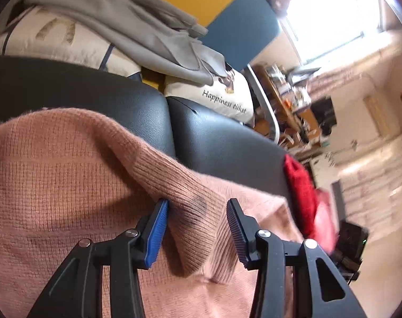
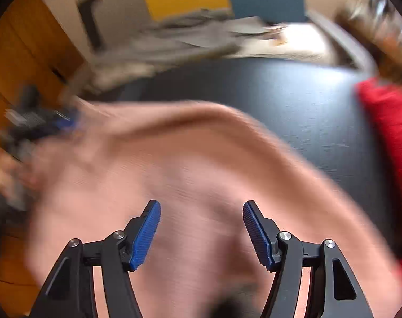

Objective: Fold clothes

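Observation:
A pink knitted sweater [image 1: 55, 185] lies spread on a black leather seat [image 1: 214, 137]. Its ribbed sleeve cuff [image 1: 174, 175], marked with a dark smudge, runs between the jaws of my left gripper [image 1: 197, 204]. The left blue pad [image 1: 155, 233] touches the cuff's edge, the other pad stands apart from it, and the jaws are open. In the blurred right wrist view my right gripper [image 2: 202, 204] hovers open over the sweater [image 2: 174, 159] with nothing pinched. The left gripper [image 2: 42, 124] shows as a dark blur at the sweater's left edge.
A red garment [image 1: 299, 185] [image 2: 386, 122] lies at the seat's right end. Behind the seat [image 2: 280, 92], a grey garment [image 1: 121, 21] is draped over cream cushions [image 1: 222, 98]. Past the metal rail [image 1: 267, 111] are cluttered shelves and a bright window.

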### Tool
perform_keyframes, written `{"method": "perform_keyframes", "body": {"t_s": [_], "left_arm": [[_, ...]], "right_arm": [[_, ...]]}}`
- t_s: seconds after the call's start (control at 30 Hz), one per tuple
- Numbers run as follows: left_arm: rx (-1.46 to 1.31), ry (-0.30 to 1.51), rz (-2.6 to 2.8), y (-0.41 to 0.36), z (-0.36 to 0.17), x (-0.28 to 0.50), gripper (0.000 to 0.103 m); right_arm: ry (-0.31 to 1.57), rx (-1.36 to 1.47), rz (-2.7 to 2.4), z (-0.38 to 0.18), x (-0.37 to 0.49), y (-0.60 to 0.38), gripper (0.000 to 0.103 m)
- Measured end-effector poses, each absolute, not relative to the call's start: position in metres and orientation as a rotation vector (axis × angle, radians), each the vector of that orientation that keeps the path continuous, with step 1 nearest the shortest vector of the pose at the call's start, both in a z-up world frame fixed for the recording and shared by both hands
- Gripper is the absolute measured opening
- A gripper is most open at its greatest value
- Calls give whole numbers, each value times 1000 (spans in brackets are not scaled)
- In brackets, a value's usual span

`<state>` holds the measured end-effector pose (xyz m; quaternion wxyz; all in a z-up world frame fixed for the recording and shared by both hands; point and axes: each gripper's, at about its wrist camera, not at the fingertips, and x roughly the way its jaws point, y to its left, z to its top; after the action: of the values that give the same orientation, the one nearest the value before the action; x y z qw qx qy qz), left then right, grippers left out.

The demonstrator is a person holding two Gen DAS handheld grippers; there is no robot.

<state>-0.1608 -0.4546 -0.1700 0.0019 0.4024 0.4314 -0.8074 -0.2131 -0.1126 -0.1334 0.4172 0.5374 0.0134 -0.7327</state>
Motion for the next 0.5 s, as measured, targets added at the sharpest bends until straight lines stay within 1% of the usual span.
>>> {"method": "perform_keyframes", "body": {"t_s": [0.07,0.13,0.2,0.3,0.33,0.37,0.4,0.43,0.47,0.5], "left_arm": [[1241,1379,-2507,-463,-167,-164,46],[1206,1362,-2507,-472,-161,-167,46],[1239,1358,-2481,-479,-161,-174,46],[1340,1287,-2443,-479,-169,-186,46],[1375,1264,-2432,-478,-172,-189,44],[1382,1254,-2426,-478,-173,-190,41],[1373,1247,-2420,-477,-174,-189,37],[1367,1236,-2412,-477,-174,-186,27],[1361,1225,-2404,-476,-175,-184,22],[1363,1204,-2408,-475,-176,-181,17]], "right_arm": [[-200,1388,-1712,-142,-216,-131,68],[-348,1402,-1639,-153,-217,-152,68],[-421,1405,-1610,-160,-213,-171,68],[-449,1403,-1631,-171,-205,-195,67],[-446,1414,-1626,-175,-200,-202,65],[-435,1420,-1627,-178,-197,-207,60],[-411,1418,-1641,-179,-196,-208,39],[-385,1414,-1652,-179,-195,-208,19],[-358,1407,-1659,-178,-194,-208,11],[-330,1400,-1665,-177,-193,-207,8]]}}
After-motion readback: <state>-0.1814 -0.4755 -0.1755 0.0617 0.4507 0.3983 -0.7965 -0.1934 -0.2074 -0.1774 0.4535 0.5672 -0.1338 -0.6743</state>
